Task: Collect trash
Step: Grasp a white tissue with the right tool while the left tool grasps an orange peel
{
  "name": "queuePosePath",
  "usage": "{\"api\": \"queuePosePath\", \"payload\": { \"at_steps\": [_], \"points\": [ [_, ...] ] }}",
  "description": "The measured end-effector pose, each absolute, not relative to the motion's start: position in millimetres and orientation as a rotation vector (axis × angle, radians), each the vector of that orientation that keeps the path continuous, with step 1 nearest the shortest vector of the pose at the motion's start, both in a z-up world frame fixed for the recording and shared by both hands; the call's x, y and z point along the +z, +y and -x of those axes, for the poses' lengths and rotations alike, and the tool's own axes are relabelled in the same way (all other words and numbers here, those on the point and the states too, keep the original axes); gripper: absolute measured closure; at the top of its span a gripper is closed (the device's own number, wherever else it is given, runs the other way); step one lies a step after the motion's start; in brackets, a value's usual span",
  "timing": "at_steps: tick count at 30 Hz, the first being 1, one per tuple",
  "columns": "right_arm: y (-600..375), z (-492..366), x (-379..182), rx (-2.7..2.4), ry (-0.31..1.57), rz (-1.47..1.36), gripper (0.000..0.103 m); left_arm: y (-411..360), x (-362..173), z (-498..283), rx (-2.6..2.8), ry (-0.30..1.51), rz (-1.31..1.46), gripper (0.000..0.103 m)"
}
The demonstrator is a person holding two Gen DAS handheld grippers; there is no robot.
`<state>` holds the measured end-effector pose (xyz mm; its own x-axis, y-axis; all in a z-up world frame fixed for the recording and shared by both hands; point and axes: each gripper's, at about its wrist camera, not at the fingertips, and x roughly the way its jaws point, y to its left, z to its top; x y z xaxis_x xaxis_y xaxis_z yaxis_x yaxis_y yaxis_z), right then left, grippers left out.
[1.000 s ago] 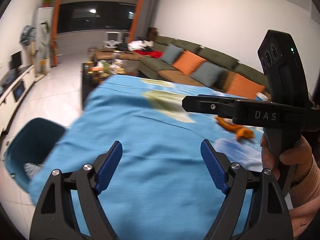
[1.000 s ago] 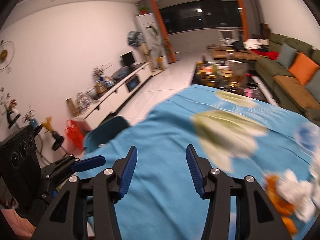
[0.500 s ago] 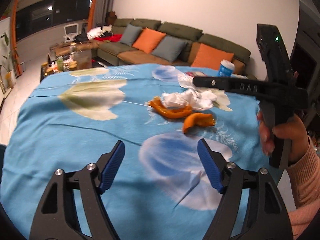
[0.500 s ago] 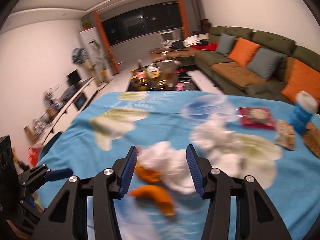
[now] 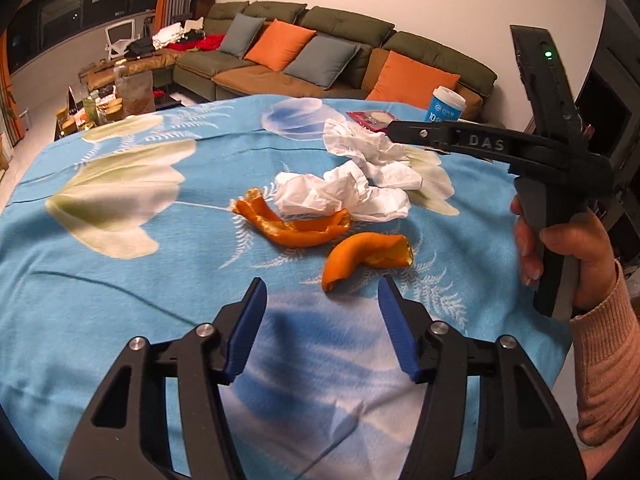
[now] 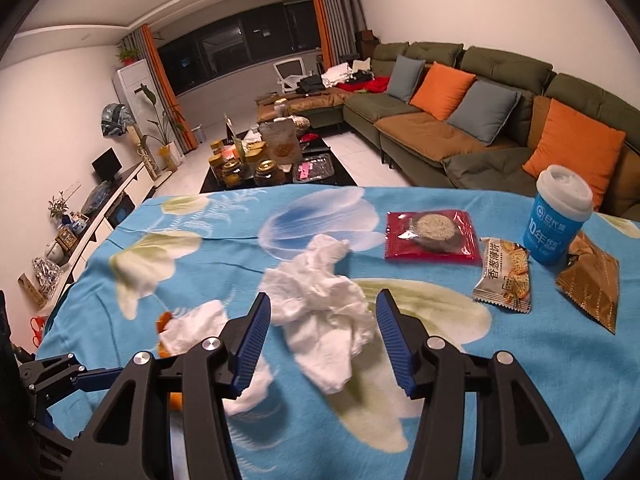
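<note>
Blue tablecloth (image 5: 120,320): both grippers gape empty, left gripper (image 5: 320,322) narrowing toward orange peel (image 5: 366,256), right gripper (image 6: 322,334) apparently about to pinch tissue (image 6: 320,300).

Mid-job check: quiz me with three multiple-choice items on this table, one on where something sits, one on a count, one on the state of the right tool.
1. Where is the blue cup?
A. Far right of the table, beside the snack packets
B. Among the peels
C. On the sofa

2. How many orange peel pieces lie on the blue cloth?
A. Two
B. Five
C. None

3. The right tool is:
A. Open, the crumpled tissue ahead between its fingers
B. Shut on a peel
C. Holding the cup

Key: 1 A, it stands by the packets; 2 A, the left wrist view shows two; 3 A, its pads show no contact with the tissue.
</note>
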<state>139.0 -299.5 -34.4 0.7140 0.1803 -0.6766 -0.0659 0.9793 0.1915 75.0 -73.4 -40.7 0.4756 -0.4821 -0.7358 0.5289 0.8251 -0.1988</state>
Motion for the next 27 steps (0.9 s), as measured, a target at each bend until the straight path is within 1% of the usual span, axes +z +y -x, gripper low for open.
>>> {"api": "queuePosePath", "payload": {
  "at_steps": [8,10,11,13,15,16,17,18,20,23,27],
  "points": [
    [-302,-158,-52,0.162,0.82,-0.181,0.05,-90,-53,-90,-0.651,0.928,-0.047,0.06],
    [-301,-161,-56,0.182,0.831,-0.199,0.05,-93,-55,-93,-0.661,0.933,-0.041,0.067],
    [-301,-162,-57,0.192,0.836,-0.209,0.052,-94,-55,-94,-0.668,0.936,-0.038,0.072],
    [-300,-162,-59,0.194,0.842,-0.203,0.057,-96,-57,-97,-0.668,0.946,-0.034,0.08],
    [-299,-162,-60,0.202,0.851,-0.204,0.072,-98,-59,-100,-0.665,0.954,-0.035,0.085],
    [-299,-161,-61,0.202,0.853,-0.205,0.074,-98,-60,-101,-0.669,0.954,-0.03,0.087],
    [-300,-162,-62,0.2,0.855,-0.206,0.079,-97,-60,-101,-0.67,0.952,-0.027,0.088],
    [-301,-161,-63,0.198,0.856,-0.21,0.087,-97,-60,-101,-0.671,0.951,-0.026,0.089],
    [-304,-161,-63,0.2,0.858,-0.223,0.094,-97,-60,-100,-0.673,0.949,-0.021,0.09],
    [-307,-158,-63,0.203,0.85,-0.232,0.097,-94,-59,-96,-0.677,0.94,-0.013,0.092],
    [-305,-152,-57,0.208,0.825,-0.225,0.098,-88,-54,-89,-0.684,0.919,0.0,0.092]
  ]
}}
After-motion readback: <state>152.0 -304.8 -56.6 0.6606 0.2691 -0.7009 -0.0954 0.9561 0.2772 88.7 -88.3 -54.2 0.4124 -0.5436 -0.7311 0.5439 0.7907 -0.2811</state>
